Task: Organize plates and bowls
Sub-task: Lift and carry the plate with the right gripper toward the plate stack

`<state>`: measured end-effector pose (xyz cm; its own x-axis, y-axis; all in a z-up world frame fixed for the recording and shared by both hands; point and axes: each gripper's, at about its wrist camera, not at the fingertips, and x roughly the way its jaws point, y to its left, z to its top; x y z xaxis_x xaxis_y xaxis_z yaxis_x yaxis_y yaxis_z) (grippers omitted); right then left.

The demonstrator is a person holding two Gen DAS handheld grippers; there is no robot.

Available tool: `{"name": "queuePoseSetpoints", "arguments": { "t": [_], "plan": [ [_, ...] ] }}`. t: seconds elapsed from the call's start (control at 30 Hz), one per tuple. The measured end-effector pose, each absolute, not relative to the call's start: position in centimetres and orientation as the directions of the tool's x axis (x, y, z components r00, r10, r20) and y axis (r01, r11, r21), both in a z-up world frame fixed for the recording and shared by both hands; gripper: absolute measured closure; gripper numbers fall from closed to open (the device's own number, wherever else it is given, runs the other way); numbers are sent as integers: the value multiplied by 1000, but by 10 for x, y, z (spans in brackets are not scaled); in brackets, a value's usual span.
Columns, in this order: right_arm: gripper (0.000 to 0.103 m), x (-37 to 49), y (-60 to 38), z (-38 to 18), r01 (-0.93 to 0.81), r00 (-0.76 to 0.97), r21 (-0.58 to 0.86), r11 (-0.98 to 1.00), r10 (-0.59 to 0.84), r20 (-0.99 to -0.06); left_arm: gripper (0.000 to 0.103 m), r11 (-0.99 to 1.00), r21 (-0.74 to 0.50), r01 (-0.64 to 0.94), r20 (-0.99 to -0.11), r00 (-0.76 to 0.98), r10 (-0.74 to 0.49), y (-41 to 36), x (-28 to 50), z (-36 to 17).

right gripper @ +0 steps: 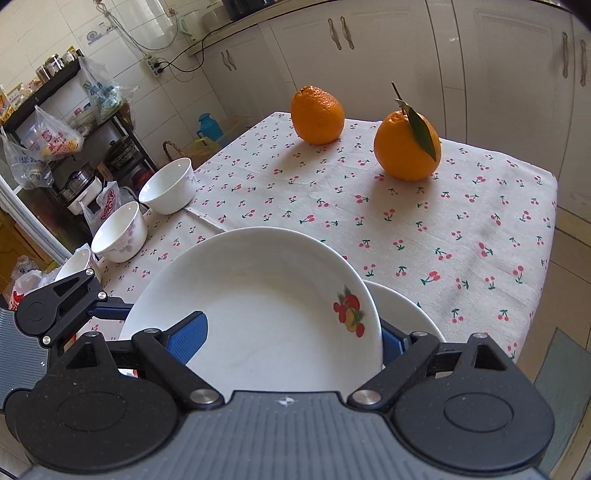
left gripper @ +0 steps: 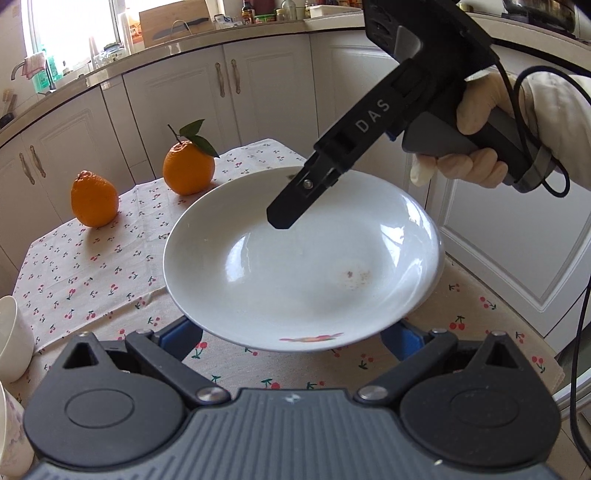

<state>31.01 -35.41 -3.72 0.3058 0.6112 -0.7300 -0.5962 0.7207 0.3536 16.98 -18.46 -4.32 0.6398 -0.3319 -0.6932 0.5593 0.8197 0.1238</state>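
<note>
Left wrist view: the left gripper (left gripper: 291,338) clamps the near rim of a white plate (left gripper: 295,266), held over the table (left gripper: 92,266); the right gripper (left gripper: 282,218) spreads wide above it.

Right wrist view: three bowls (right gripper: 168,186) line the table's left edge; two oranges (right gripper: 317,114) sit toward the far edge.

- Bright daylight from a blown-out window (left gripper: 74,33).
- Glare streaks on the plate (left gripper: 303,258).
- Oranges (right gripper: 406,147) cast soft shadows.
- Fisheye bends edges; corners darken.

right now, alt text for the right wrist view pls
A white plate with a fruit print sits between the right gripper's wide blue fingers, above another plate. Behind it, two oranges and white bowls stand on a cherry-print tablecloth.
</note>
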Motion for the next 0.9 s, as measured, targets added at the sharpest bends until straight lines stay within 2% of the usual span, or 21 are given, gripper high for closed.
{"name": "queuePoseSetpoints", "arguments": {
  "t": [0.9],
  "plan": [
    [7,297,-387,-58,-516,332,384,766,592,-734,2,771,121,626,-723,587,-363,-205,177,-55]
  ]
}}
